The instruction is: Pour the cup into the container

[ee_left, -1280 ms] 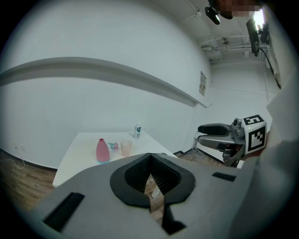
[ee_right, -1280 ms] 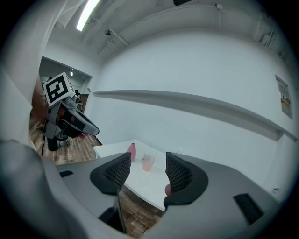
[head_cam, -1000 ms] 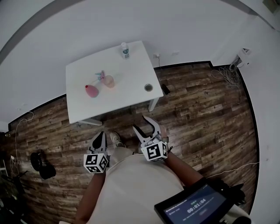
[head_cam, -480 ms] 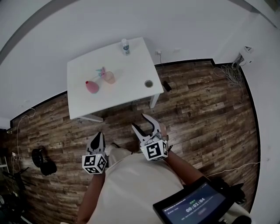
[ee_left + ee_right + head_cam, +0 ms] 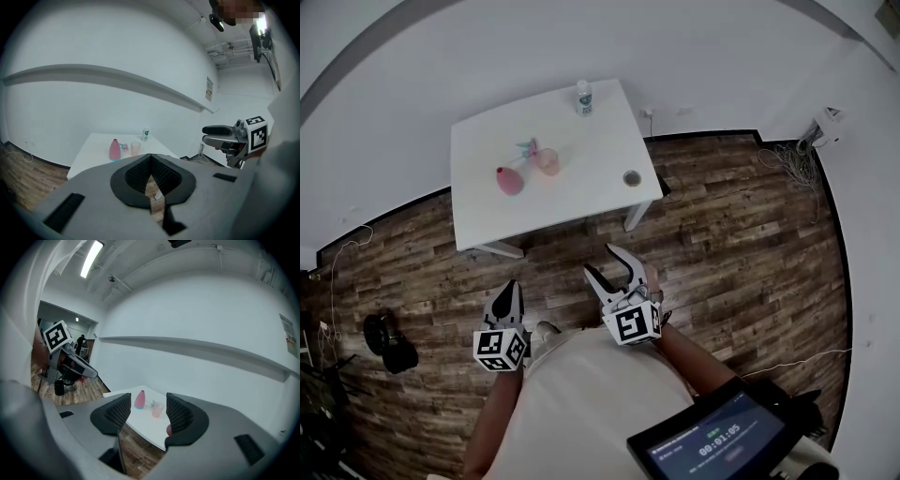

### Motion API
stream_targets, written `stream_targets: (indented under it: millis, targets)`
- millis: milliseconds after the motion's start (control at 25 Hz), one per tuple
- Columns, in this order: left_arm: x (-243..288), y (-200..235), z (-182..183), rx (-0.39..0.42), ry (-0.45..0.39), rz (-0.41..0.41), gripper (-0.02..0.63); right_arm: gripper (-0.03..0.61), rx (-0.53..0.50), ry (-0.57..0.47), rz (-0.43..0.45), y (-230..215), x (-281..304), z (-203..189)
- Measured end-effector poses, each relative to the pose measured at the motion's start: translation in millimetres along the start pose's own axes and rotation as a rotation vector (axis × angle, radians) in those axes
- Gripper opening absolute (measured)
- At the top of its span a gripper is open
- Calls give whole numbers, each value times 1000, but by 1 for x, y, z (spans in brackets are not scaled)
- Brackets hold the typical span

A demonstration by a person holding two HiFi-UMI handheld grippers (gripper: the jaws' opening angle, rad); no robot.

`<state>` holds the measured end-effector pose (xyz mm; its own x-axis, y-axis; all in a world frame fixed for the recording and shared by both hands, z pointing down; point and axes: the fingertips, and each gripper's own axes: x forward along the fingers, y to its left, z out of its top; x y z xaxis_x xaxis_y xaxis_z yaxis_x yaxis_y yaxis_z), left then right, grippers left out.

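Across the wood floor stands a white table [image 5: 581, 202]. On it are a translucent pink cup [image 5: 548, 161], a pink bottle-shaped container [image 5: 508, 180] and a small blue and pink item [image 5: 528, 146]. My left gripper [image 5: 510, 287] is shut and empty, held over the floor well short of the table. My right gripper [image 5: 605, 263] is open with nothing between its fingers, also short of the table. In the right gripper view the cup [image 5: 158, 409] and the pink container [image 5: 139, 400] show between the jaws, far off. The left gripper view shows the cup [image 5: 135, 148] beside the container [image 5: 114, 150].
A white bottle with a green label [image 5: 583, 97] stands at the table's far edge. A small round dish [image 5: 631, 178] sits near its right front corner. Dark equipment [image 5: 386, 342] lies on the floor at left, cables [image 5: 787, 159] at right. A tablet [image 5: 712, 441] hangs at my chest.
The table and its objects have shifted a little down and right in the head view. Both grippers keep their jaw positions and stay low in front of me.
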<state>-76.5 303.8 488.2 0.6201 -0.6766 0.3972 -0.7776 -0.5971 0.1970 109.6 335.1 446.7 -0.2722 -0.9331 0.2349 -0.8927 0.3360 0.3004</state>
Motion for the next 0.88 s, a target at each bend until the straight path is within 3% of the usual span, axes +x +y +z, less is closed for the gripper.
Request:
stream_targets:
  millis: [680, 880]
  targets:
    - [-32, 97, 6, 22, 27, -62, 9, 241, 22, 48, -61, 63, 34, 34]
    - [-33, 115, 6, 28, 22, -58, 9, 242, 79, 26, -9, 87, 42, 43]
